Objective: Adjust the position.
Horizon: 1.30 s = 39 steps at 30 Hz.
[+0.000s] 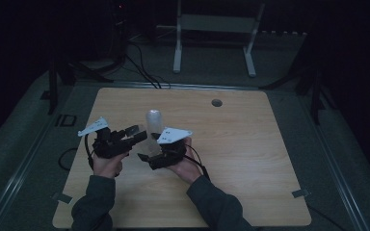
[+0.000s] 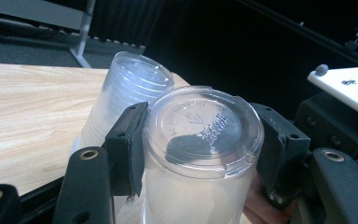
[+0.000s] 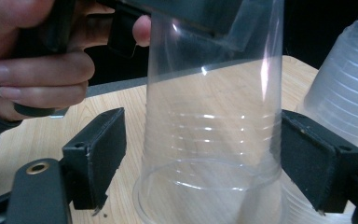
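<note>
Dim light falls on a pale wooden table [image 1: 250, 159], where a person works two grippers near its middle. Left gripper [image 2: 200, 140] clamps the upturned base of a clear plastic cup [image 2: 200, 154], held mouth-down. Right gripper [image 3: 200, 158] straddles the same cup lower down, its pads standing apart from the walls. Just beyond, a stack of clear cups [image 1: 154, 122] crowds the far side. Farther back stands a white frame [image 1: 214, 29] among floor cables [image 1: 142, 67].

cup stack [image 1: 153, 120] beside tongs, table [image 1: 241, 159] rightward open
</note>
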Available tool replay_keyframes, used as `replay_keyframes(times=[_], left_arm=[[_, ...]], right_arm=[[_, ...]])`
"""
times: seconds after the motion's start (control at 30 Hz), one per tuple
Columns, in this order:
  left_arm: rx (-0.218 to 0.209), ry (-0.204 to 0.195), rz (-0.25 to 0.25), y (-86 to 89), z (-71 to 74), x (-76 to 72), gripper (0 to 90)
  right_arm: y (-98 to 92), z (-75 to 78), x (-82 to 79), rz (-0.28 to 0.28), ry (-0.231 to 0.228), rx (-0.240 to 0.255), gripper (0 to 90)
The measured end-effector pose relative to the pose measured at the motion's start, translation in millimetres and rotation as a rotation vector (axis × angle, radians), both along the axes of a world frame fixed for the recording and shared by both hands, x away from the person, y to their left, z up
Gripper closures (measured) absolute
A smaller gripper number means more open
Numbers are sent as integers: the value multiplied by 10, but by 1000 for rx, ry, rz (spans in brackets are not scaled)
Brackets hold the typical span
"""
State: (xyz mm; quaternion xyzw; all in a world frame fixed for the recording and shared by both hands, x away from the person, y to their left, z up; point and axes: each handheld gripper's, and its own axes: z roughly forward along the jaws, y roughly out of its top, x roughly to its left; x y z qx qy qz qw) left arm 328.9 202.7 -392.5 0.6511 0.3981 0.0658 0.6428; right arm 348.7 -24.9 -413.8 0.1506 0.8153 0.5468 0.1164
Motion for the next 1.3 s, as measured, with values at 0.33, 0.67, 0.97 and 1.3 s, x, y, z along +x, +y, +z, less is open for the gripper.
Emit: replay_keyframes(times=[0.33, 0.67, 0.97, 1.3], left_arm=[[-48, 5, -7, 35, -1, 5, 420], [-26, 3, -18, 21, 7, 8, 381], [12, -20, -25, 8, 48, -3, 274], [28, -57, -36, 101, 117, -25, 263]], right_arm=[[34, -3, -28, -7, -21, -16, 210], [3, -9, -32, 1, -27, -27, 281], [9, -10, -41, 11, -26, -45, 283], [-6, -28, -31, 20, -22, -70, 283]])
